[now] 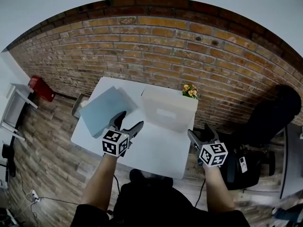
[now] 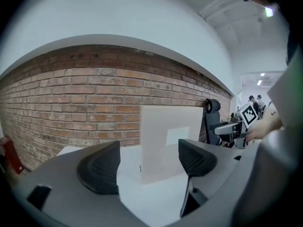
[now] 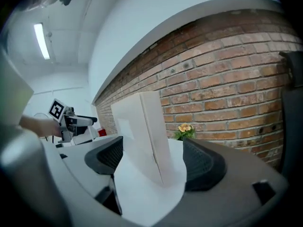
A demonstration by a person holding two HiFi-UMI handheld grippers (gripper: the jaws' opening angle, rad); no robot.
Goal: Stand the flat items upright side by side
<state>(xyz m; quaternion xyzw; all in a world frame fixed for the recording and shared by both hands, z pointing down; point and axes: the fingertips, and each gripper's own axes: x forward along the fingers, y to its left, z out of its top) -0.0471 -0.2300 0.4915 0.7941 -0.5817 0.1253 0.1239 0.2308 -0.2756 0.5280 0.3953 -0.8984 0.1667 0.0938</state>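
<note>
Since the white slab-like flat item (image 1: 168,109) already stands upright at the far middle of the white table (image 1: 154,151), the step in hand looks like fetching the blue-grey flat board (image 1: 101,110). It lies at the table's left edge; whether flat or slightly tilted I cannot tell. The left gripper (image 1: 131,119) hovers just beside its near right corner, jaws spread with nothing between them. The right gripper (image 1: 198,129) is at the table's right edge, jaws likewise apart and empty. To do it well, the left jaws should take one edge of the board squarely, raise it onto that edge's opposite side, and set it close beside the white item, face to face. The right gripper could steady the white item, which may topple if nudged.
</note>
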